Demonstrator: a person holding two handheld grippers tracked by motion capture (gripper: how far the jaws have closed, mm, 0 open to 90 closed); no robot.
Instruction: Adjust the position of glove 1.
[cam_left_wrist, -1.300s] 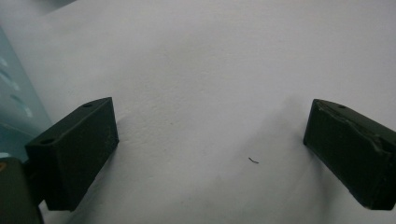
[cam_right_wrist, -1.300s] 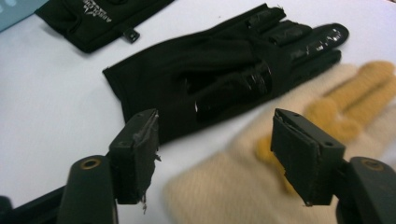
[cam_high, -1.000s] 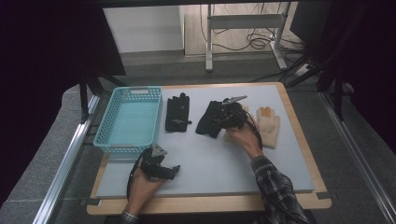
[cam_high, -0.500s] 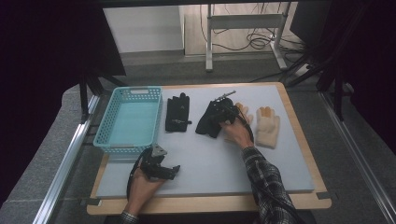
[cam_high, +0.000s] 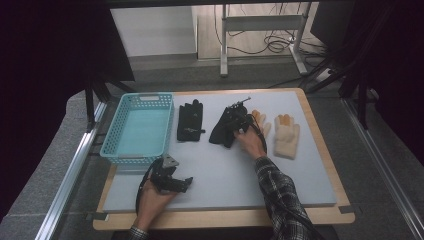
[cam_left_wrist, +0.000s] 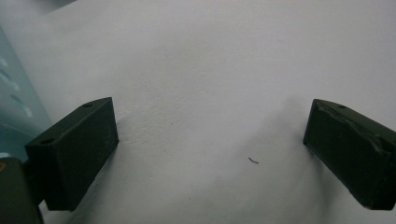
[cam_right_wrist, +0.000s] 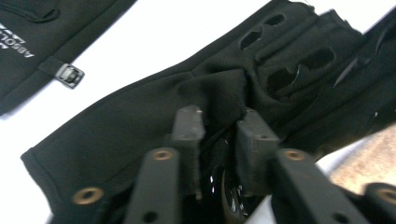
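Okay, your right gripper (cam_right_wrist: 219, 123) has just been closing and pinches the black glove (cam_right_wrist: 140, 126) lying right of the basket (cam_high: 137, 127); your left gripper (cam_left_wrist: 210, 154) sits released below that basket.

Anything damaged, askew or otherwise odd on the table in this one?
Yes. The black glove pinched by the right gripper, whose jaws have just closed, has ragged holes near its finger end. It also lies askew, overlapping a tan glove. Nothing else stands out.

We see a grey table (cam_high: 225, 175) carrying a turquoise basket (cam_high: 137, 129), two black gloves (cam_high: 190, 121) and two tan gloves (cam_high: 286, 137).
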